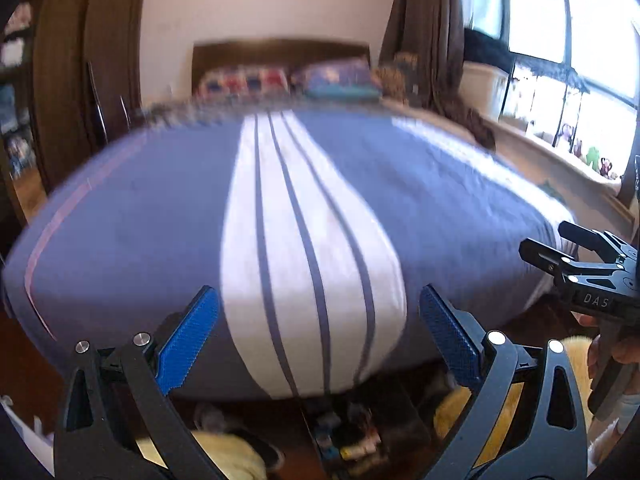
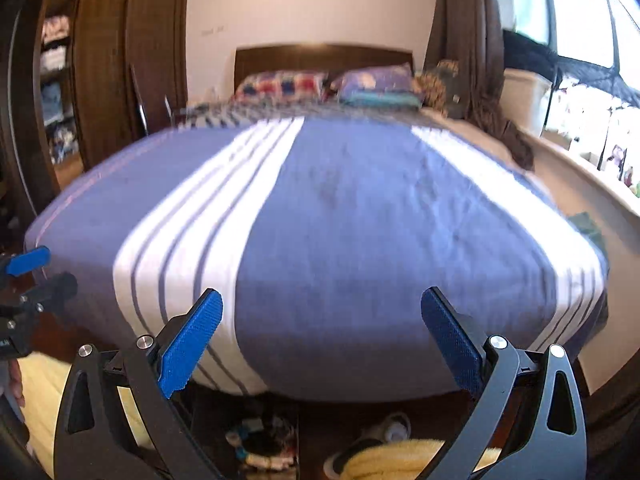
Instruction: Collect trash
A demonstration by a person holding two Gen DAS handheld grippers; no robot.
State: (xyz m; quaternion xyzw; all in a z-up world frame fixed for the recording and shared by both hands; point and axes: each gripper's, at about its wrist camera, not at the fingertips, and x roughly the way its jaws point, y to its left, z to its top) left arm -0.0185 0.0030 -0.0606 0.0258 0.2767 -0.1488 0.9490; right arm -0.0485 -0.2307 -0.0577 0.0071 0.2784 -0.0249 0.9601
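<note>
Above the striped woven bedspread point(image 1: 160, 208), ribbed blue fingers point(image 1: 188, 340) gape.

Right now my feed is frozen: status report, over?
Left gripper open, empty. Right gripper open, empty. No sure trash on bed. Blurred clutter on floor below.

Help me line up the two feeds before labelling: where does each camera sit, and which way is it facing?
Left wrist: sits on the left gripper, facing along the bed toward the headboard; its open blue fingers show, plus the right gripper at the right edge.
Right wrist: sits on the right gripper, facing the same way; its open fingers show, the left gripper at the left edge.
Shared: the blue-and-white striped bedspread, pillows, window.
</note>
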